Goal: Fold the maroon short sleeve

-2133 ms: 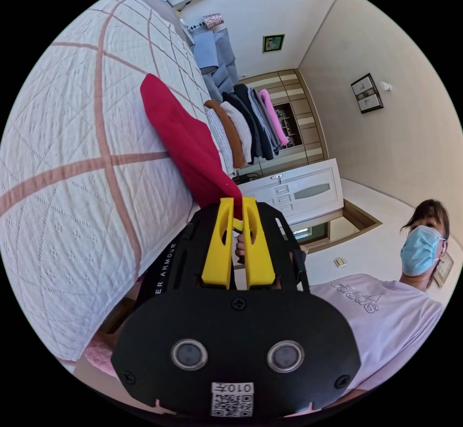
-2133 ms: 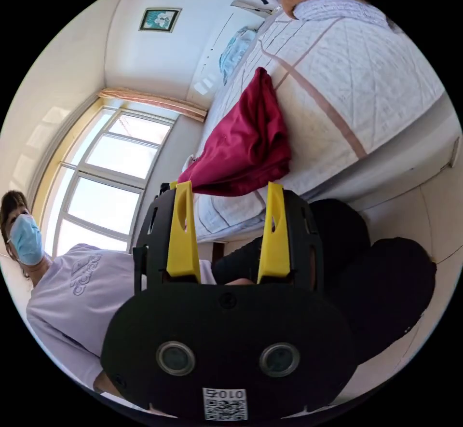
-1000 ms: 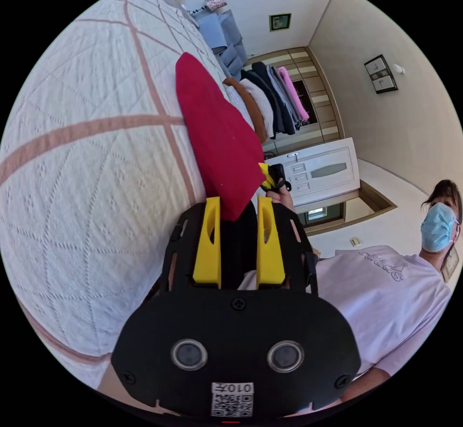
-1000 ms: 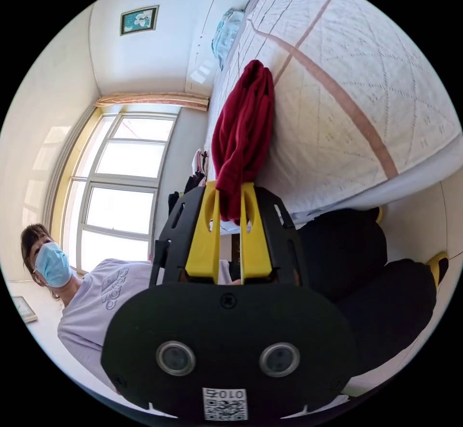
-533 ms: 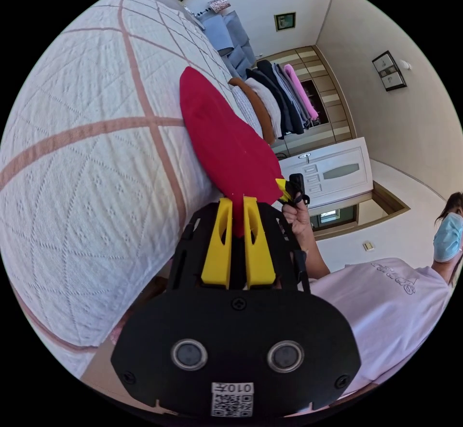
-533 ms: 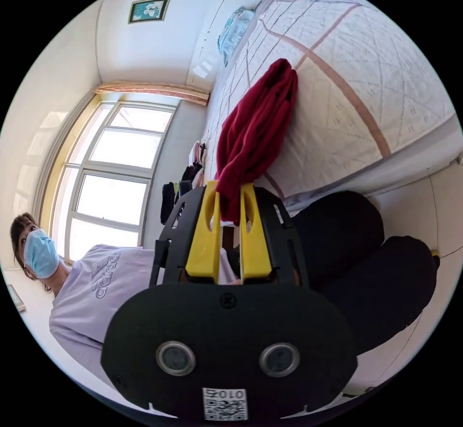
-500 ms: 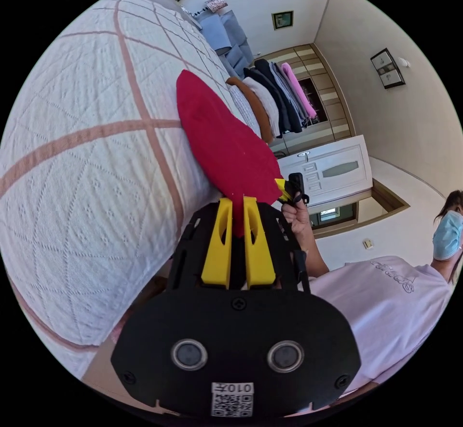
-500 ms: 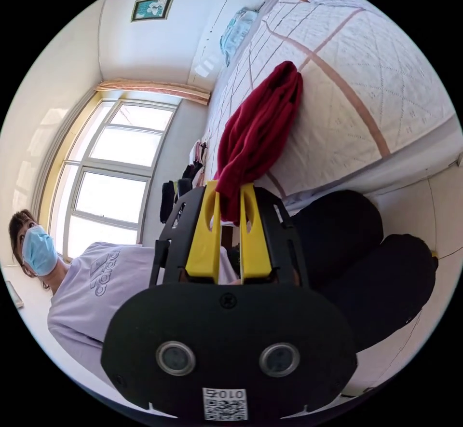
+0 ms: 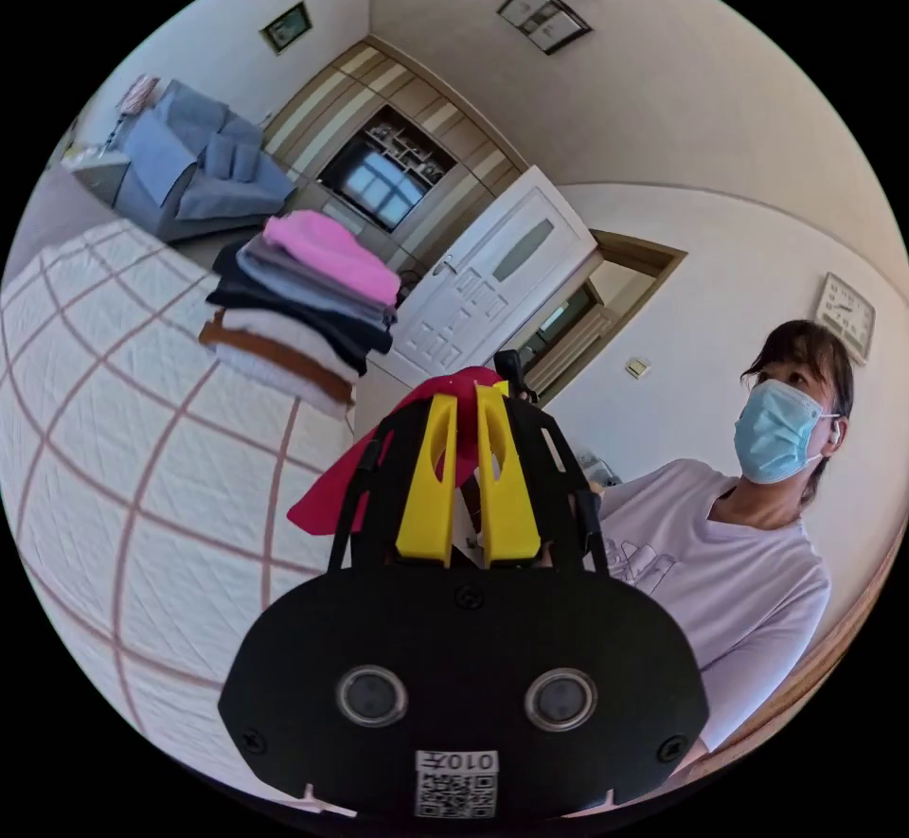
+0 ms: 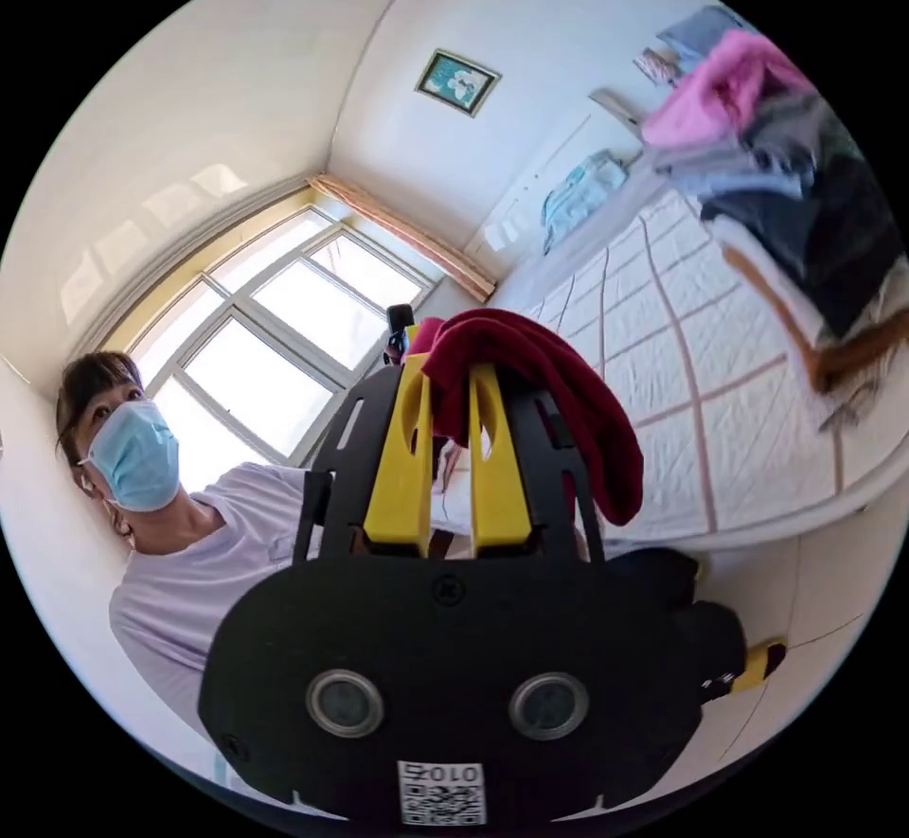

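Left gripper (image 9: 465, 421) and right gripper (image 10: 447, 402) both clamp maroon shirt (image 10: 559, 383) above bed (image 9: 114, 421); folded clothes stack (image 9: 303, 308) beyond.

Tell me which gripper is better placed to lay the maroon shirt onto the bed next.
Neither clearly. The left gripper and right gripper are both shut on the maroon shirt, lifted above the bed.

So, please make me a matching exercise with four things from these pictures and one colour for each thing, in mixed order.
Things:
1. shirt held by both grippers
2. top garment on the folded pile
3. jaws of the left gripper
4. door

Colours:
a. yellow
b. white
c. maroon
d. pink

Pairs: 1-c, 2-d, 3-a, 4-b
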